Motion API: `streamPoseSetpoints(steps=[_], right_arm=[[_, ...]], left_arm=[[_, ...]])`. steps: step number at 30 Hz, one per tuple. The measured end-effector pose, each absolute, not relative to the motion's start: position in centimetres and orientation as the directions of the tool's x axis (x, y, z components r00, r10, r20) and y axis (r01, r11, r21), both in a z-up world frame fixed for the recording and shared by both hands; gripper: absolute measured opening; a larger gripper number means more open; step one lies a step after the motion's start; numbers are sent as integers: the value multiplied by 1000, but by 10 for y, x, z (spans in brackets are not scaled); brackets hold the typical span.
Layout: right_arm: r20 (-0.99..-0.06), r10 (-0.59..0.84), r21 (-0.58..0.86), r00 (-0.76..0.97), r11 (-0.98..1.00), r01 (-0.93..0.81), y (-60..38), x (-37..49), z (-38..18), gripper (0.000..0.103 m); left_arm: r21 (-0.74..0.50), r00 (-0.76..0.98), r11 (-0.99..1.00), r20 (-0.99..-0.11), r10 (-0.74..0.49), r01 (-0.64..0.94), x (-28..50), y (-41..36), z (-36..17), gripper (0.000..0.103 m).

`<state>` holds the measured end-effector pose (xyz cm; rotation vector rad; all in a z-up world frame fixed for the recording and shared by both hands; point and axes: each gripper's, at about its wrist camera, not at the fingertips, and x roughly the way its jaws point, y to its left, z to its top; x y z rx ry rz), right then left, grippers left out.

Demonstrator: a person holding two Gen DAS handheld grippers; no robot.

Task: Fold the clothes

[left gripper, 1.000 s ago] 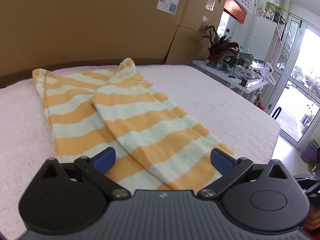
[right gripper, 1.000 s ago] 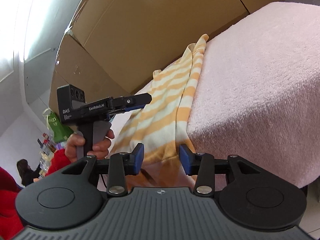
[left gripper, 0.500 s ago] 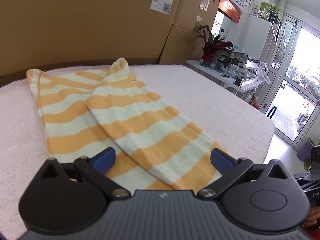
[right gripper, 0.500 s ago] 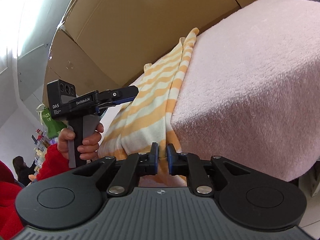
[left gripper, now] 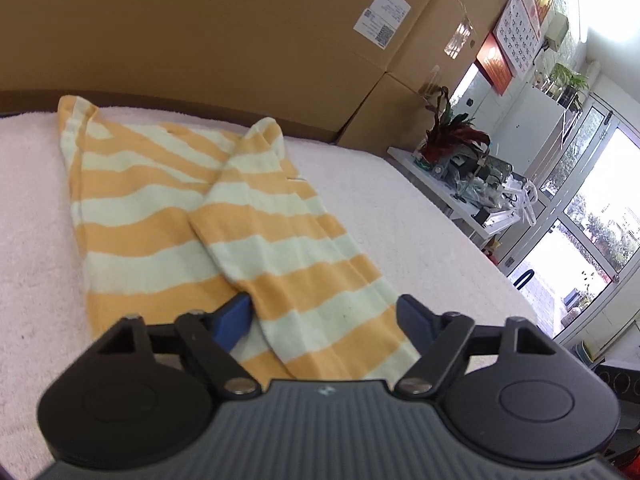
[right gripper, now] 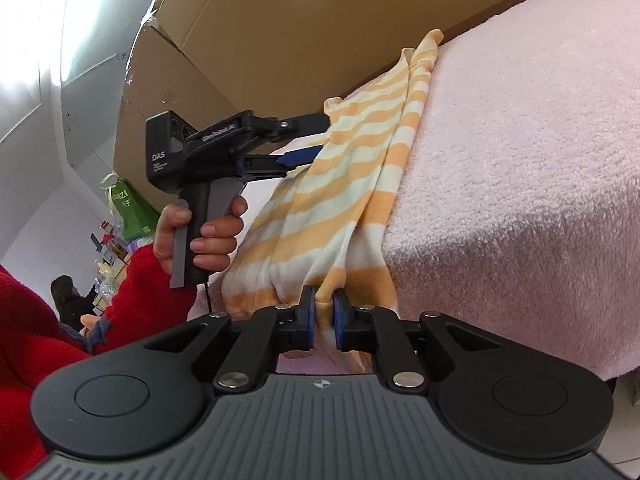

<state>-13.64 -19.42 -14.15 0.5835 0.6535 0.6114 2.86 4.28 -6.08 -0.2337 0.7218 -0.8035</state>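
An orange-and-white striped garment (left gripper: 280, 240) lies on the pink fleece table (left gripper: 420, 220), one layer folded over the middle. My left gripper (left gripper: 324, 314) straddles the near end of that folded layer. Its jaws are closing and still stand wide, with the blue pads at the layer's two edges. In the right wrist view the garment (right gripper: 340, 184) hangs over the table's edge (right gripper: 520, 160). My right gripper (right gripper: 324, 312) is closing, its pads pinching the bunched hem. The left gripper (right gripper: 316, 138) shows there from the side, held by a hand (right gripper: 212, 236).
Tall cardboard boxes (left gripper: 240, 40) stand right behind the table. A white side table with a red-leaved plant (left gripper: 452, 140) and glass doors (left gripper: 580, 240) are to the right. A red sleeve (right gripper: 60, 320) fills the lower left, with a green bag (right gripper: 128, 208) behind it.
The right jaws went from apart to pinched on the hanging hem. The left gripper moved in over the garment and rolled, and its jaws narrowed around the folded layer.
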Motion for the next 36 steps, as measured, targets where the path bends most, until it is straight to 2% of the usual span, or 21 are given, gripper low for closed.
streamPoseSetpoints(steps=[2, 4, 6, 8, 9, 11, 13, 17, 22, 26, 27, 28, 30, 36], right_arm=[[-470, 644, 599, 603, 735, -317, -186, -133, -144, 15], [-577, 600, 509, 555, 795, -331, -181, -129, -140, 19], [-586, 589, 452, 557, 808, -378, -189, -128, -117, 21], [-501, 603, 435, 621, 795, -422, -208, -123, -81, 26], [-426, 607, 453, 671, 785, -423, -218, -114, -65, 36], [-278, 598, 488, 752, 762, -426, -236, -94, -36, 47], [-218, 573, 525, 790, 751, -400, -240, -59, -23, 47], [-274, 515, 500, 812, 798, -338, -217, 39, -22, 34], [-445, 444, 395, 778, 877, -274, -179, 139, -41, 33], [-565, 370, 301, 737, 925, -234, -157, 183, -60, 31], [-590, 346, 276, 730, 936, -220, -153, 189, -64, 29], [-602, 337, 263, 723, 940, -219, -150, 192, -66, 22], [-605, 345, 266, 717, 937, -227, -149, 192, -68, 2], [-463, 433, 373, 773, 887, -273, -172, 188, -56, 2]], left_arm=[[-461, 474, 682, -494, -729, 568, 32, 43, -63, 80], [-453, 476, 673, -480, -737, 585, 32, 45, -65, 89], [-453, 481, 663, -460, -746, 596, 29, 47, -67, 91], [-478, 485, 653, -438, -757, 588, 29, 51, -68, 91], [-487, 488, 651, -431, -759, 583, 31, 53, -69, 89], [-494, 488, 645, -423, -764, 582, 31, 55, -69, 85], [-501, 487, 640, -414, -769, 583, 32, 56, -69, 84], [-506, 478, 622, -397, -783, 598, 31, 57, -69, 82], [-510, 473, 632, -420, -775, 583, 34, 56, -70, 77], [-488, 478, 645, -433, -764, 588, 32, 53, -69, 82], [-484, 478, 645, -435, -763, 591, 31, 52, -69, 84], [-481, 477, 646, -436, -763, 593, 31, 52, -69, 84], [-471, 479, 650, -440, -759, 596, 30, 50, -68, 84], [-411, 500, 672, -455, -737, 616, 22, 45, -65, 82]])
